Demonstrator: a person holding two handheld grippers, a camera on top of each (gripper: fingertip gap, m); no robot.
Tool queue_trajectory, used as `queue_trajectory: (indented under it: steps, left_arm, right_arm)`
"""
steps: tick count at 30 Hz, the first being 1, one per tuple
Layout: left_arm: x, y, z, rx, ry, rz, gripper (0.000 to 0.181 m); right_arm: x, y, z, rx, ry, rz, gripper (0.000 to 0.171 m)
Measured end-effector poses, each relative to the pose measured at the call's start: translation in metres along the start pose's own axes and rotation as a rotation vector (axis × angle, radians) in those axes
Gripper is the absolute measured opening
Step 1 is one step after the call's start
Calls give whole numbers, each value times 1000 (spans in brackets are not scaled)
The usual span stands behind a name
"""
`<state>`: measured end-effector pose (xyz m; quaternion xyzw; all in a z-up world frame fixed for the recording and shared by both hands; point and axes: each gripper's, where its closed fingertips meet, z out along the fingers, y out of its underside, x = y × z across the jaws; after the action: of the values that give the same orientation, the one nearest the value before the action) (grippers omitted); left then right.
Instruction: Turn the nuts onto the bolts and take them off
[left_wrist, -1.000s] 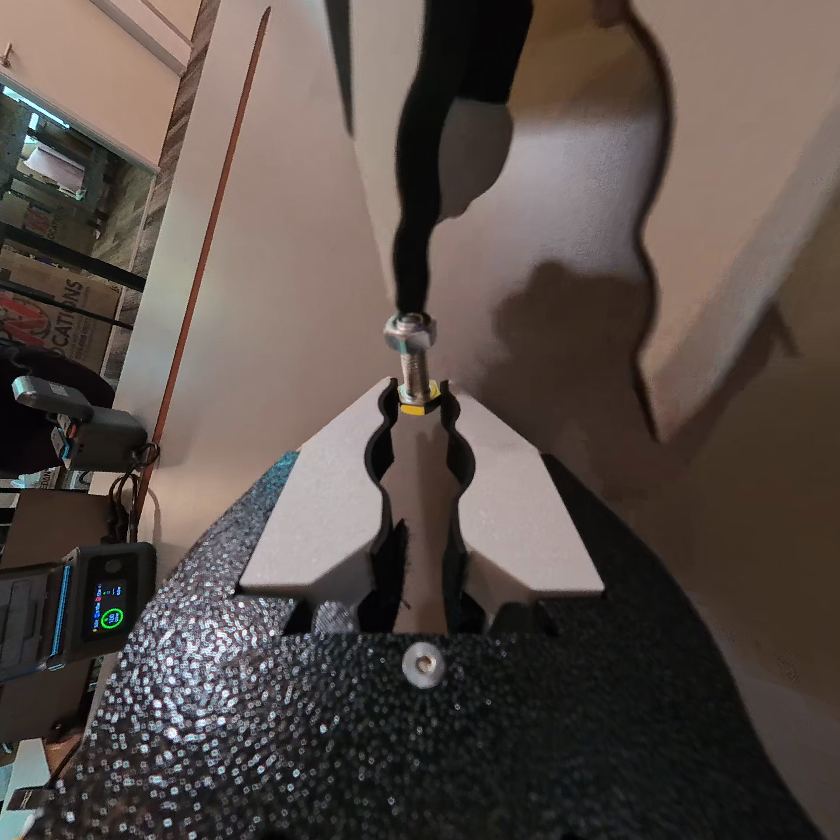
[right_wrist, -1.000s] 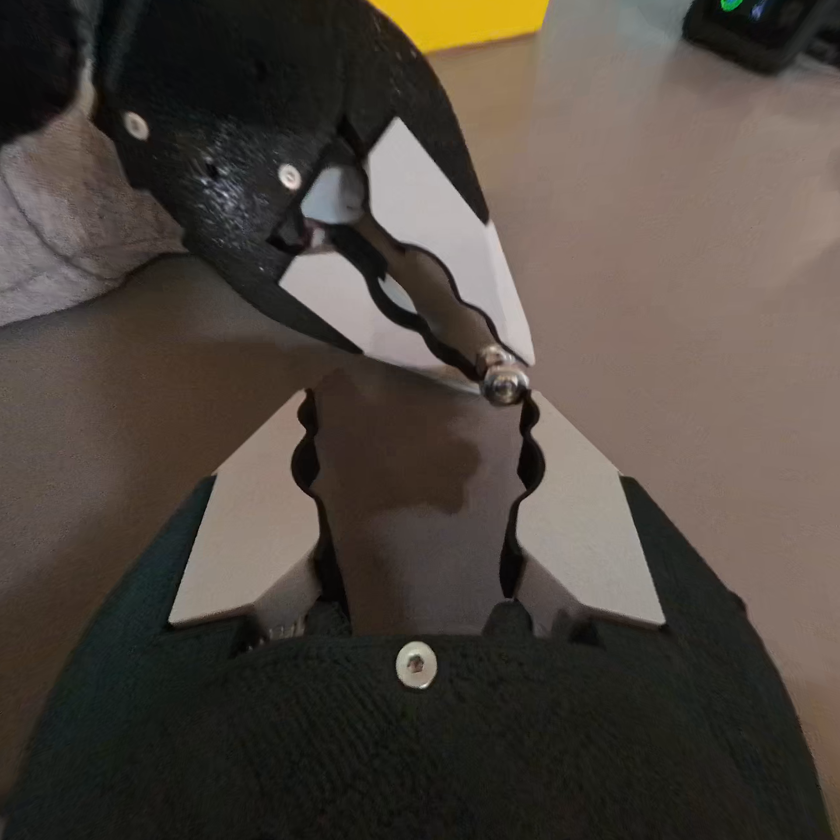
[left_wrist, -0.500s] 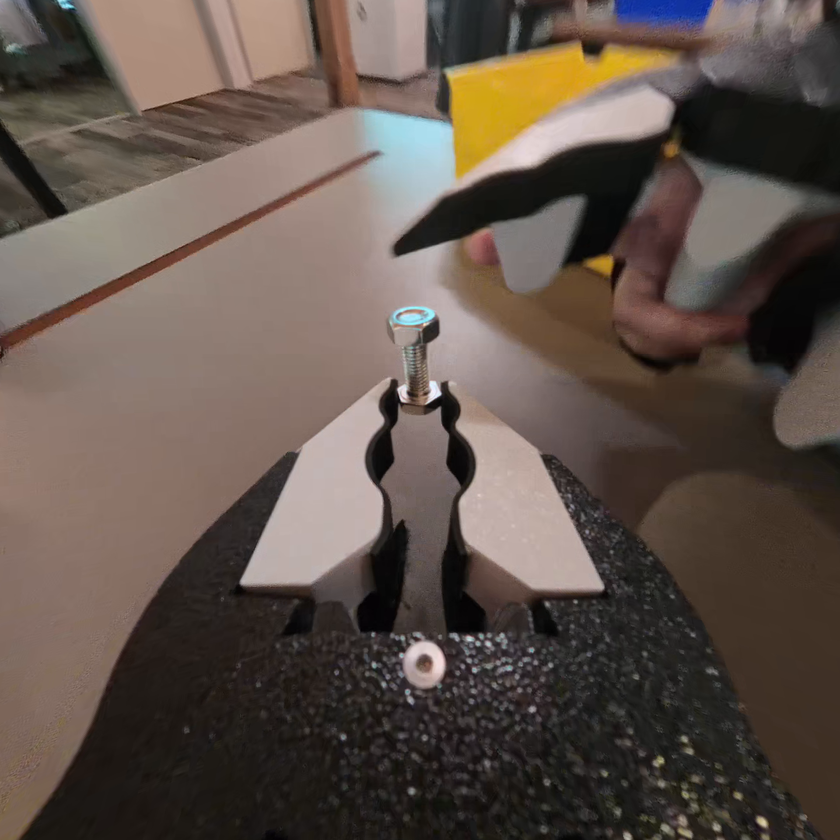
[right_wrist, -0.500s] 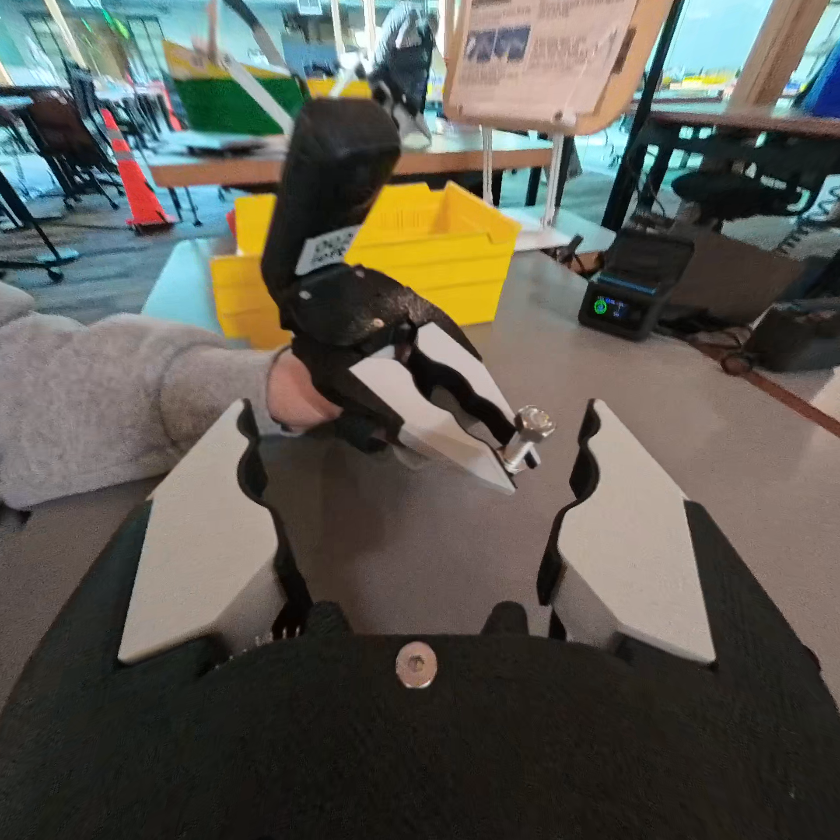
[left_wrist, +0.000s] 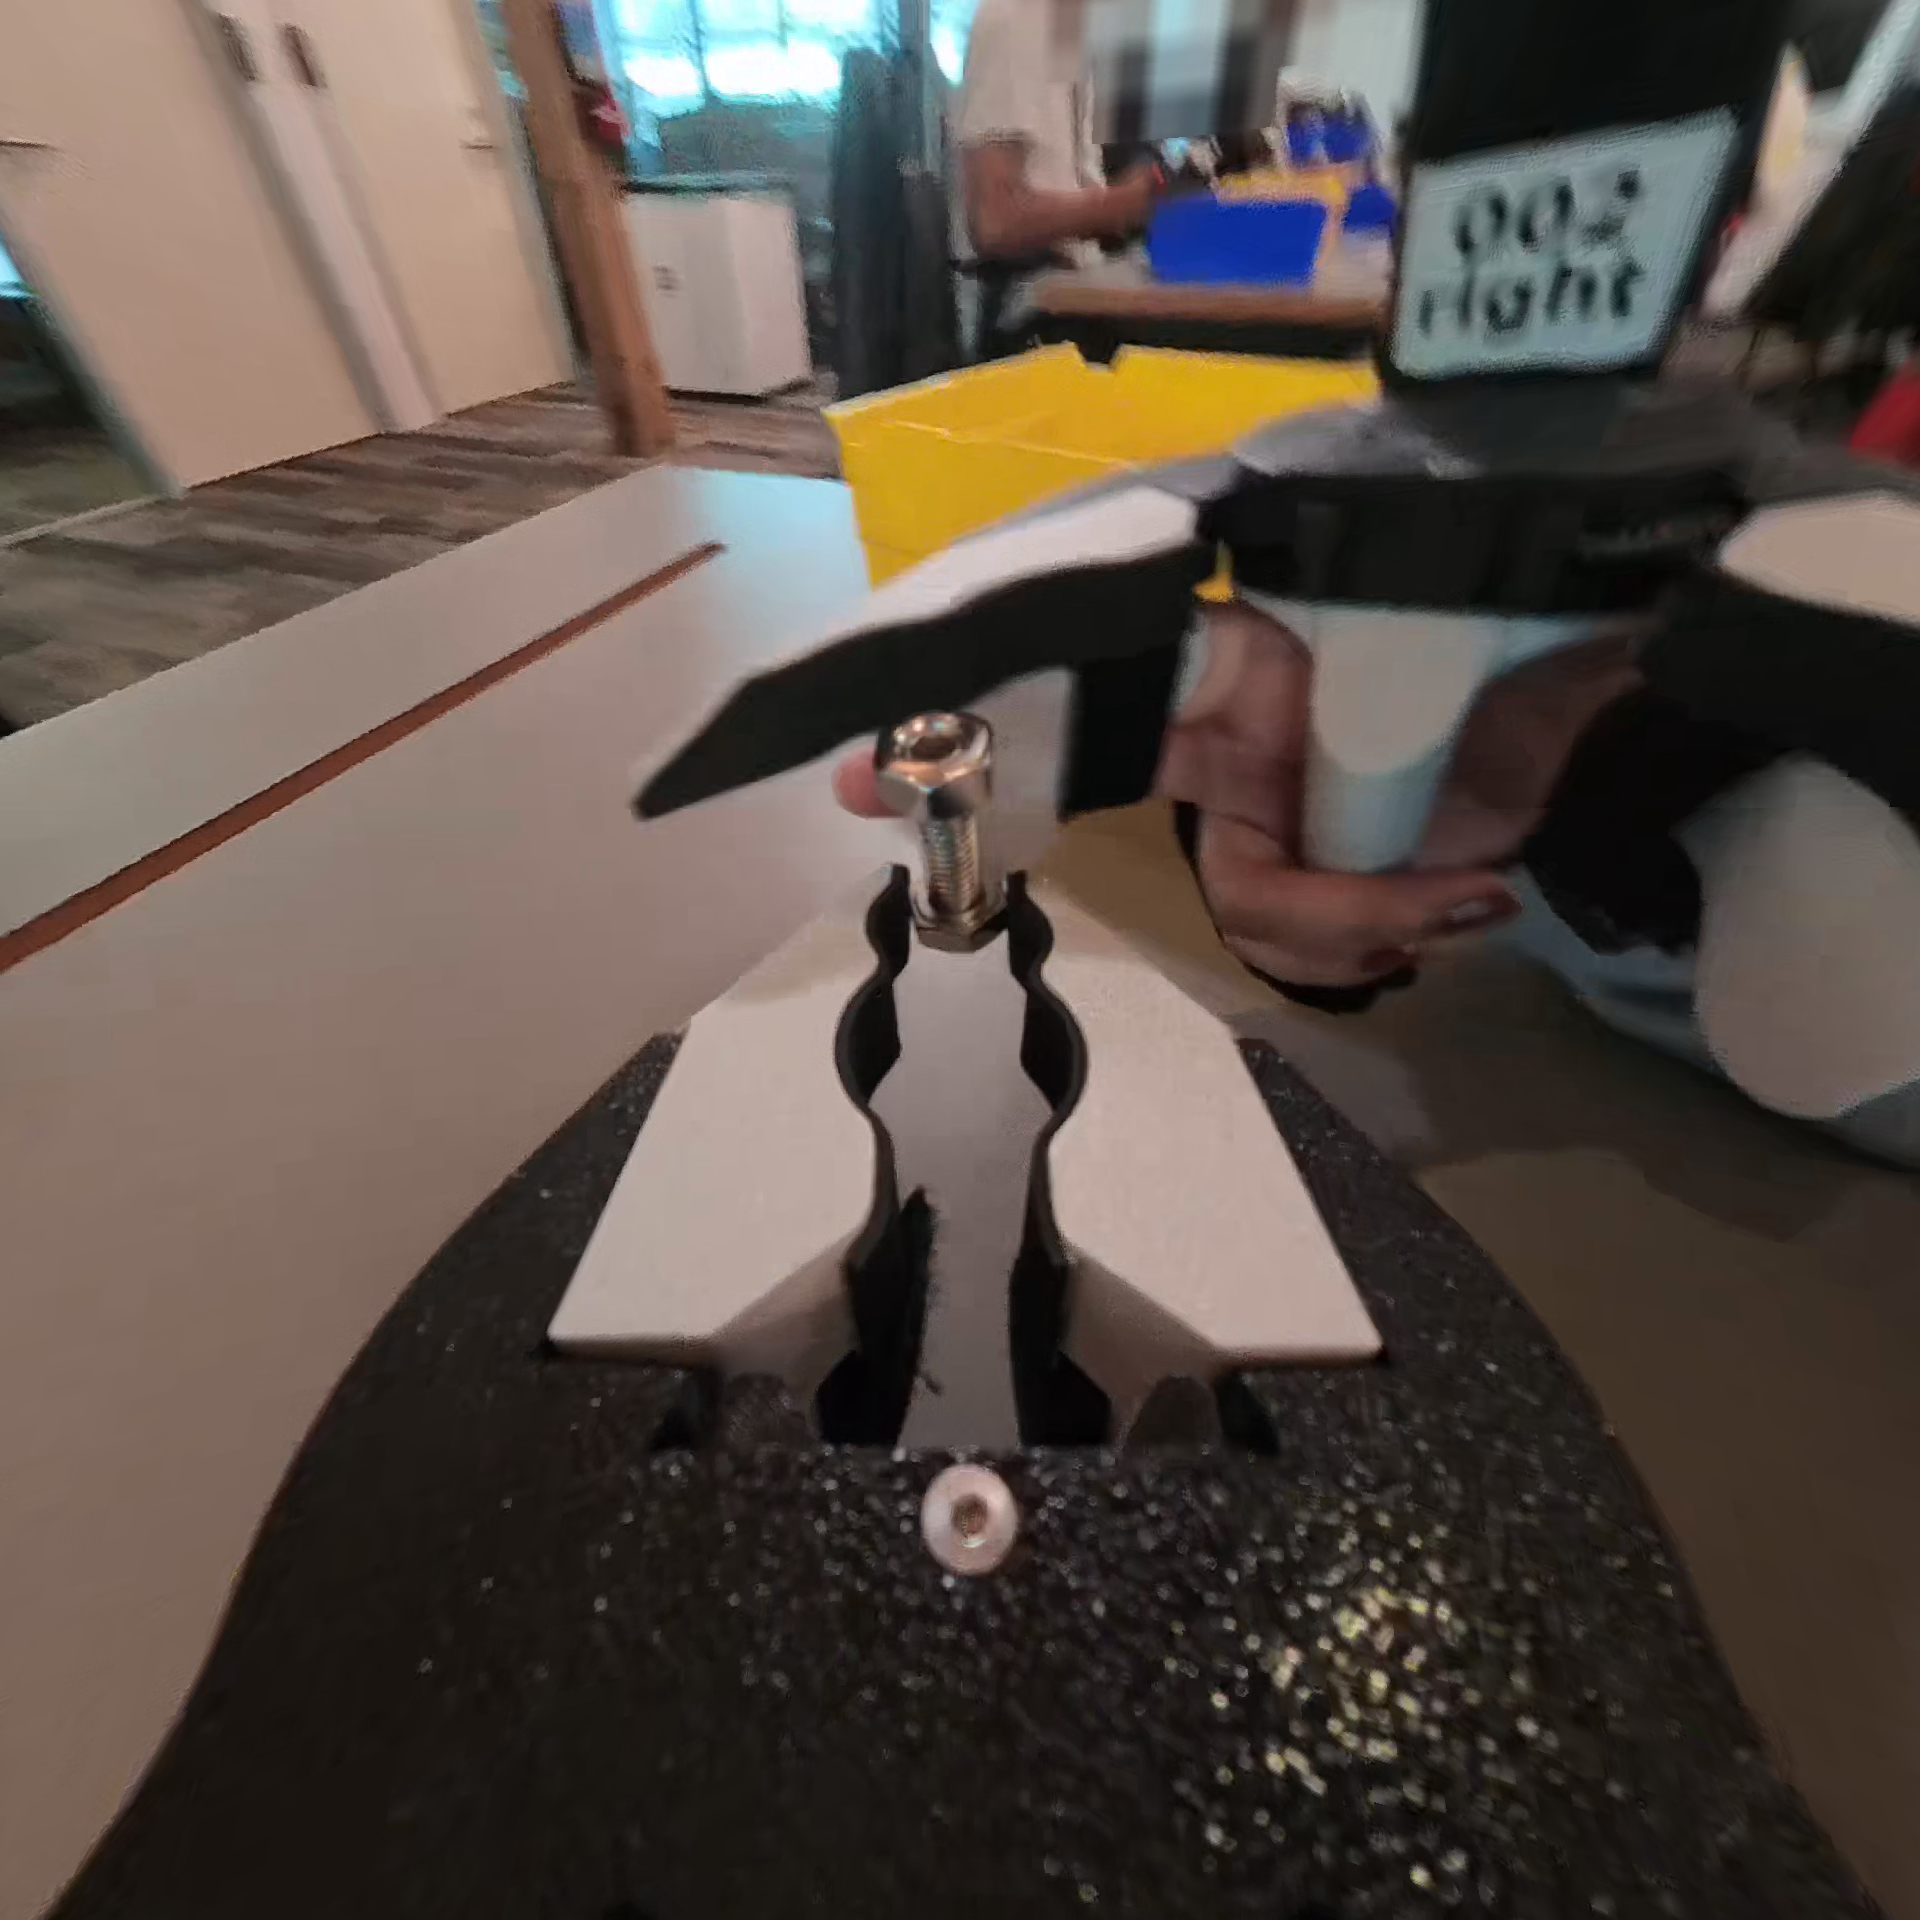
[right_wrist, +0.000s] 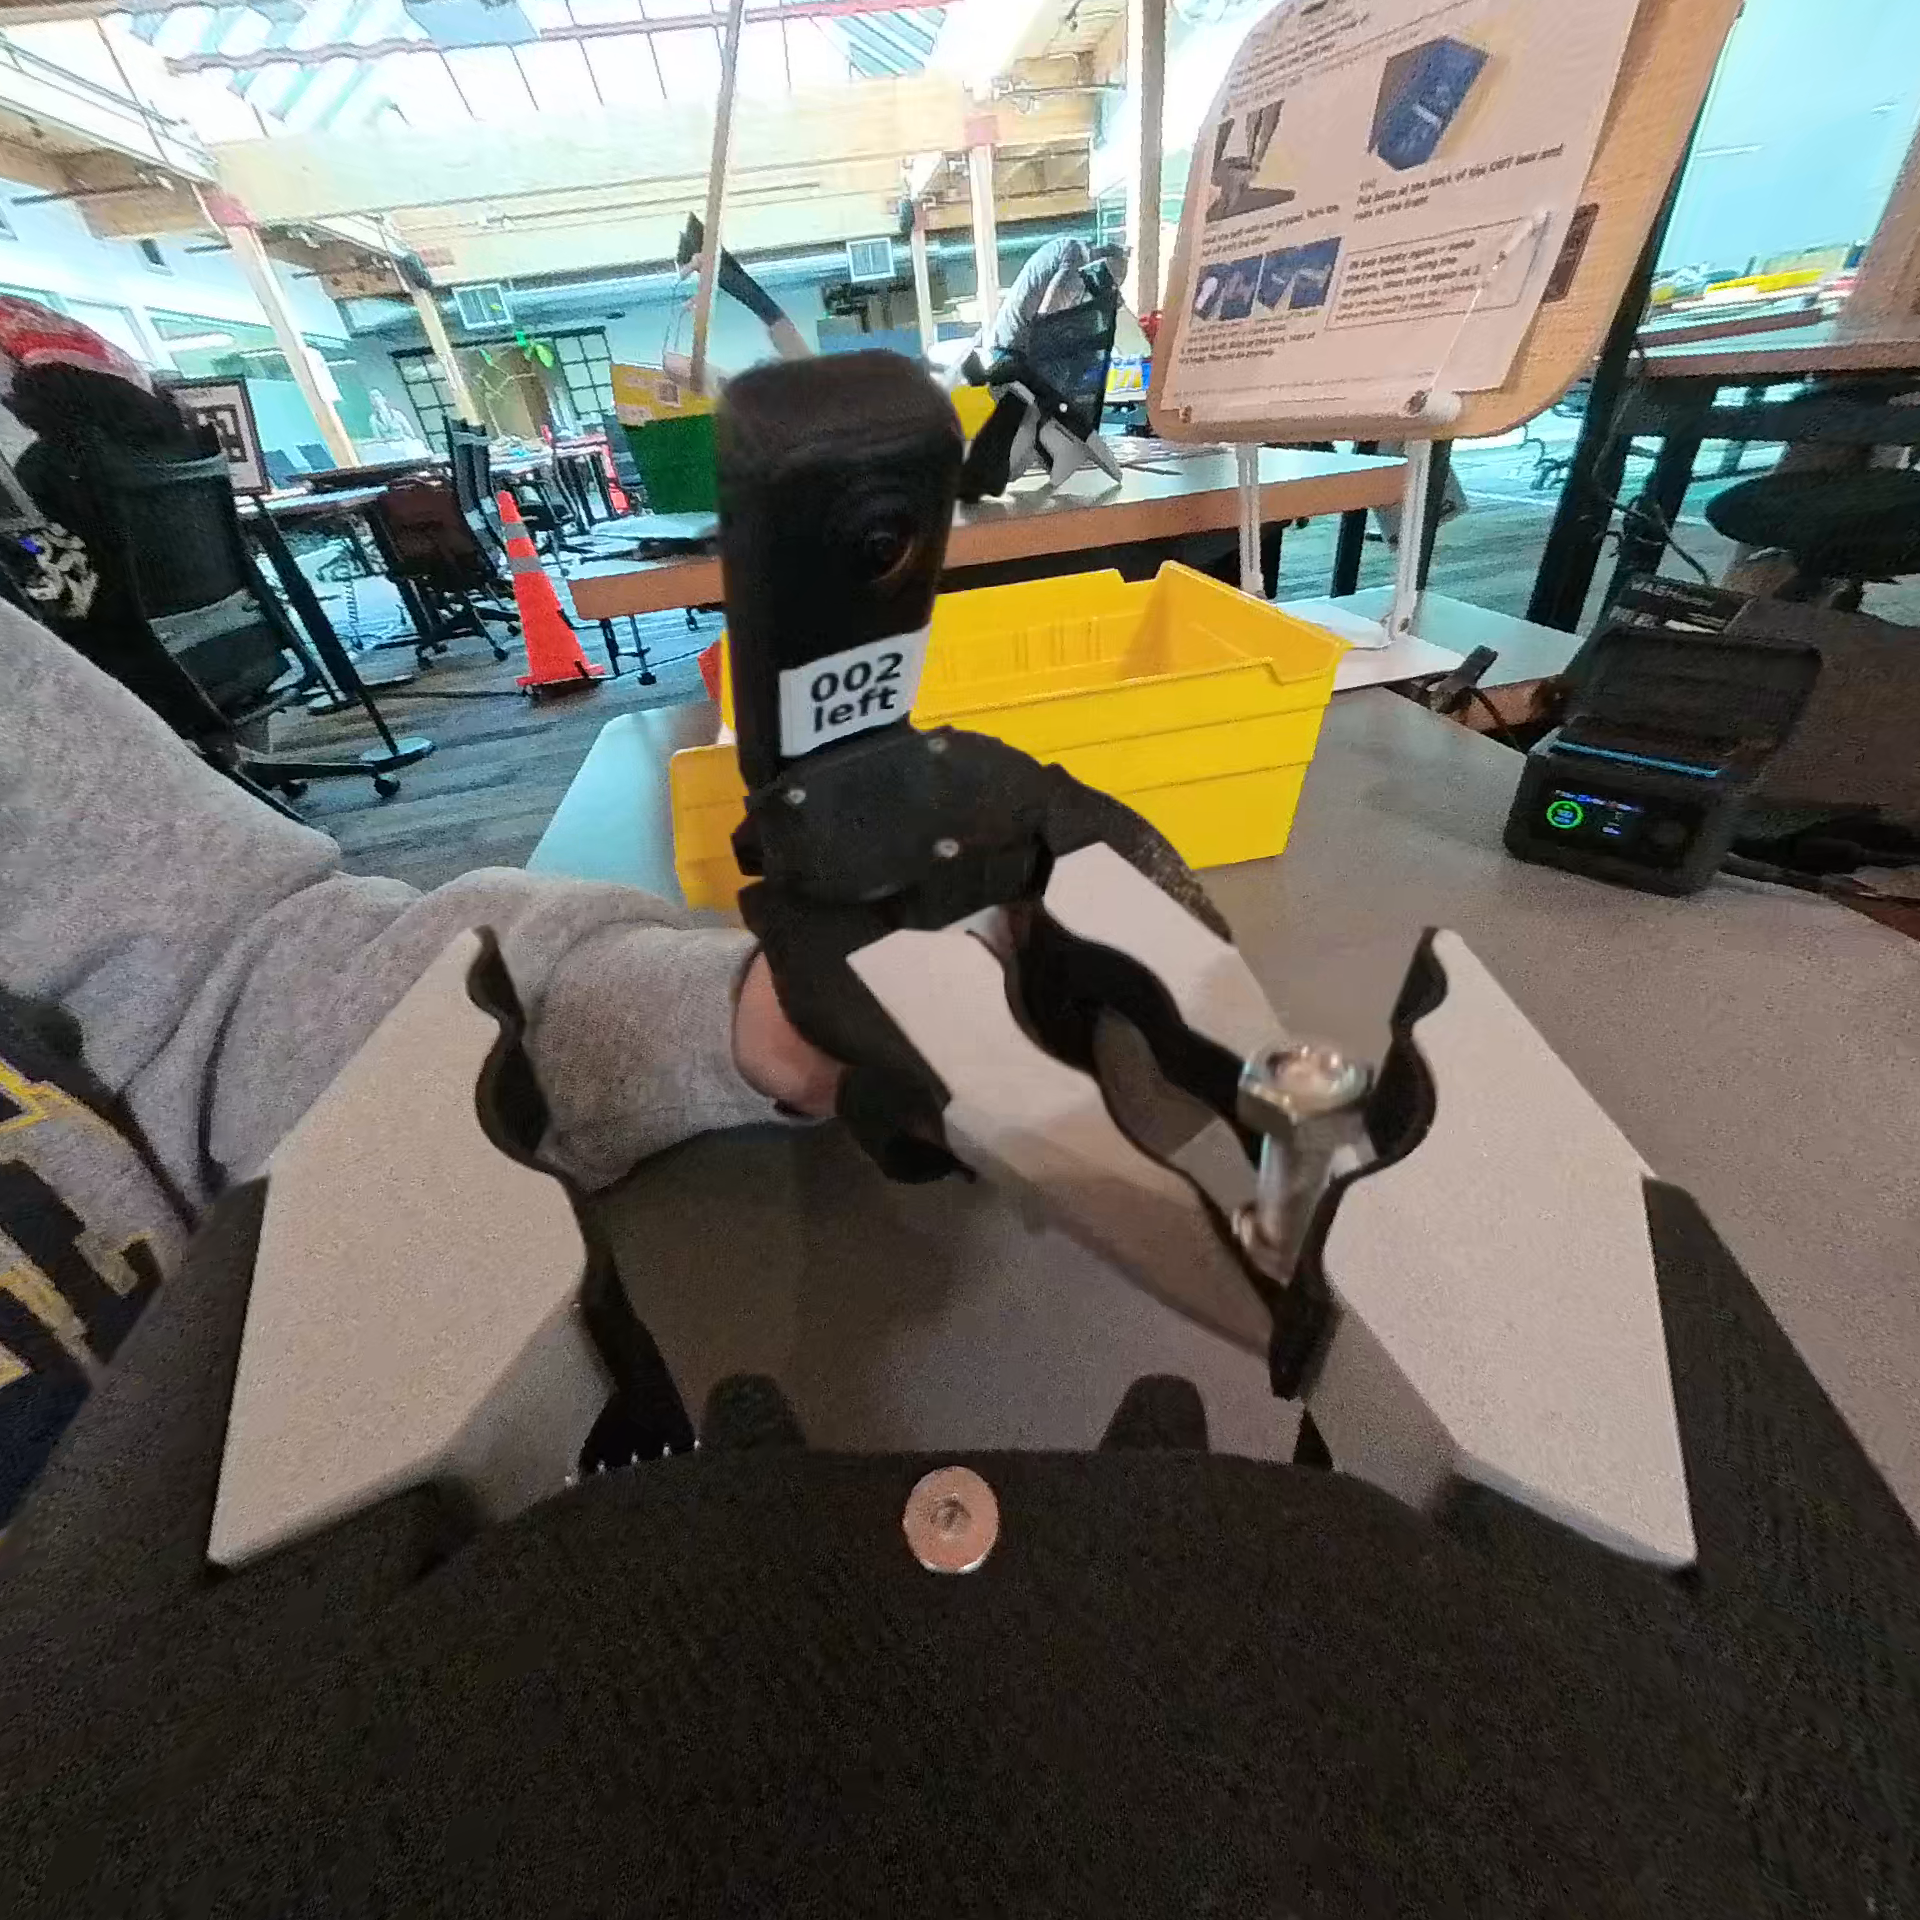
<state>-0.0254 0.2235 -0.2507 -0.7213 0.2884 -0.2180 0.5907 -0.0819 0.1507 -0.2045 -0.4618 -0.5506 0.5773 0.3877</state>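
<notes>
Closest to you in the left wrist view, your left gripper (left_wrist: 951, 914) has its jaws drawn narrow and clamped on the nut (left_wrist: 951, 928) at the very tips. The bolt (left_wrist: 940, 821) stands up out of that nut, threaded shaft showing between nut and hex head, head uppermost and tilted slightly toward the camera.

Just behind the bolt head, your right gripper (left_wrist: 1039, 644) reaches in from the right, blurred; one pale finger (left_wrist: 997, 592) with its black edge passes above and behind the head. Your hand (left_wrist: 1320, 831) wraps the handle below it.

In the right wrist view, your right gripper (right_wrist: 956, 1049) has its jaws spread wide, holding nothing. The bolt (right_wrist: 1294, 1153) sits just beside the inner notched edge of the right-hand finger (right_wrist: 1496, 1278); whether they touch you cannot tell from here. The nut (right_wrist: 1252, 1236) is low on the shaft, pinched in the left gripper (right_wrist: 1236, 1247), which slants down from the upper left. Your grey sleeve (right_wrist: 312, 935) comes in behind the left-hand finger.

Farther back on the grey tabletop (right_wrist: 1662, 997) stands a yellow bin (right_wrist: 1143, 717), well apart from the grippers, and to its right a small black device (right_wrist: 1652, 769) with a lit screen. Beyond that, an orange cone (right_wrist: 545, 613) stands on the floor.
</notes>
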Motion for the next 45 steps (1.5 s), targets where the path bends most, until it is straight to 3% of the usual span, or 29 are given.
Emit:
queue_trajectory:
  steps: [2,8,13,15,18,23,33,38,41,45]
  left_arm:
    - [0,7,4,-48,-31,56,16]
    - [-30,1,-12,26,-132,-118,17]
    - [-5,2,-3,-17,-37,9,16]
    - [-5,7,1,-56,-62,47,16]
    - [-11,9,-1,-52,-78,13,16]
    - [-8,7,-1,-56,-82,48,16]
    - [0,-4,-6,-6,-52,95,16]
    - [-18,-10,-22,44,-86,42,16]
    - [-11,-9,-17,44,-58,44,16]
    - [0,-5,-8,18,-27,69,16]
  right_arm:
    - [6,-1,-3,2,29,-16,160]
    - [7,1,-5,-14,28,-13,156]
    - [2,7,-1,-45,7,-24,153]
    - [13,5,-5,-33,63,-43,140]
    - [49,6,-20,-59,265,-55,97]
    - [62,9,-25,-69,336,-20,75]
    - [81,2,-39,-50,491,-105,68]
    - [84,-10,-60,22,452,-54,65]
    - [63,-9,-46,34,309,-32,44]
    - [54,-5,-32,30,254,1,40]
